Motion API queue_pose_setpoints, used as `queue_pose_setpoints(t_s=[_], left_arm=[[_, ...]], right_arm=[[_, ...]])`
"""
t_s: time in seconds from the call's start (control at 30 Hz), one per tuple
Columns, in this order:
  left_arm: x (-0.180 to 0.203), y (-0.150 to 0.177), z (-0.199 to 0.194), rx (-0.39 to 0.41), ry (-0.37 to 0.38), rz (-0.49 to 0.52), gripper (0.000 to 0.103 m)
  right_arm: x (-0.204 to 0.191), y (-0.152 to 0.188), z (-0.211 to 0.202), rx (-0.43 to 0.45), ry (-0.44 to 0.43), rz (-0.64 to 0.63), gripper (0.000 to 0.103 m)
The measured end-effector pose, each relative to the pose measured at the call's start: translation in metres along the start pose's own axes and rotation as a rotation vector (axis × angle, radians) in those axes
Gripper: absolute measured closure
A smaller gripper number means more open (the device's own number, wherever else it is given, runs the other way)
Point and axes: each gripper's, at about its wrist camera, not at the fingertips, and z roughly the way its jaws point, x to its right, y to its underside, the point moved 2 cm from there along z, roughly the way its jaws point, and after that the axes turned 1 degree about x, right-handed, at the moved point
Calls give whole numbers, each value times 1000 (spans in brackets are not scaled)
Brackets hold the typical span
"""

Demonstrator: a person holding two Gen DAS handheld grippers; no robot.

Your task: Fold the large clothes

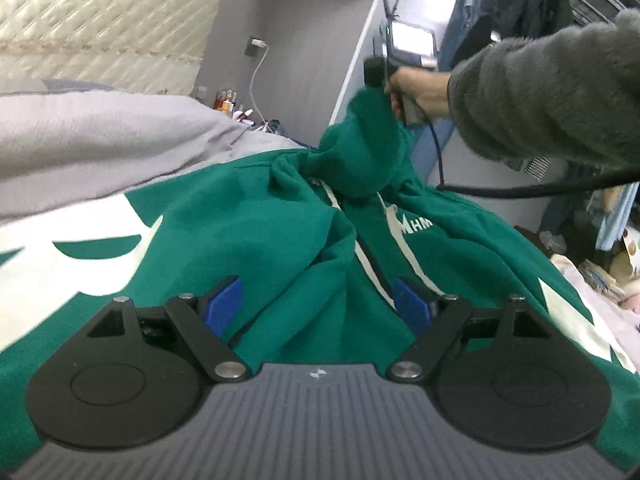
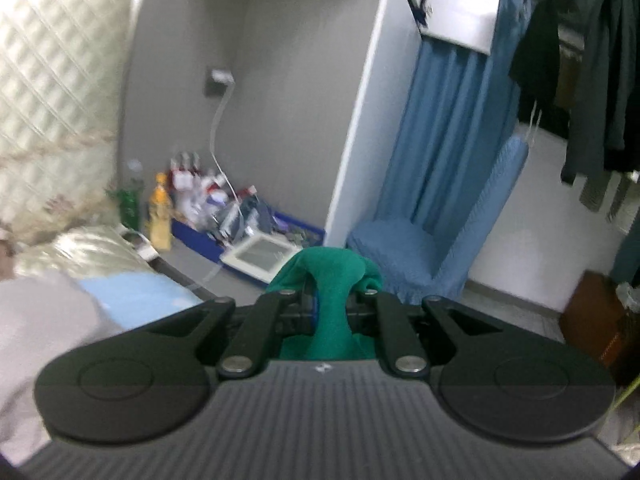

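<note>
A grey bedcover point(image 1: 100, 136) spans the bed and carries the task garment, a large green jacket point(image 1: 248, 240) with white patches, a white-edged zip and the white letters "MHM" on its chest. The jacket lies spread across the bedcover, filling most of the left wrist view, with its upper part bunched and drawn up off the surface at the far end.

A quilted cream headboard point(image 1: 100, 12) stands behind the bed. Grey walls form a corner beyond it. To the right hang a blue curtain point(image 2: 452, 128) and dark clothes on a rail point(image 2: 592, 80); a blue-covered chair point(image 2: 440, 240) stands below the curtain. Bottles and small clutter point(image 2: 192, 200) sit on the floor by the wall corner, blurred.

A person's arm in a grey fleece sleeve point(image 1: 552, 92) reaches in from the right of the left wrist view. Its hand point(image 1: 420, 92) carries the right gripper point(image 2: 334, 304), whose jaws are clenched on a fold of the green fabric; the fabric bulges above and below the pinch and hangs lifted clear of the bed. A black cable point(image 1: 520, 190) trails from that hand.

The left gripper point(image 1: 320, 304) sits low over the jacket near its zip, jaws released and wide apart, blue pads point(image 1: 224, 304) exposed. Fabric lies beneath and between them, ungrasped.
</note>
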Motion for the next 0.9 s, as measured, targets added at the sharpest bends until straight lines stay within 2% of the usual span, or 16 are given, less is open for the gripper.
queue_pose_setpoints(t_s=[0.2,0.37,0.4,0.43,0.47,0.5,0.53,0.63,0.83,0.9], left_arm=[[-8,9,19,-40,26,-40,14],[-10,9,22,-42,31,-50,14],[-11,8,21,-40,33,-53,14],[-12,7,20,-40,34,-55,14],[-12,7,19,-39,33,-57,14],[-11,6,16,-37,33,-56,14],[-11,5,14,-35,34,-54,14],[-12,0,5,-29,28,-53,14],[-17,-14,-21,5,42,-94,14],[-19,-20,-32,31,21,-89,14]], right_arm=[[11,48,52,-95,26,58,91],[17,75,48,-130,-19,107,86],[19,77,42,-131,-25,113,77],[19,79,37,-134,-32,120,63],[22,80,27,-129,-41,136,54],[26,81,16,-118,-48,157,41],[30,82,9,-108,-57,176,38],[39,92,-27,-119,-94,217,38],[63,113,-120,-120,-134,185,38],[77,117,-150,-122,-136,190,38]])
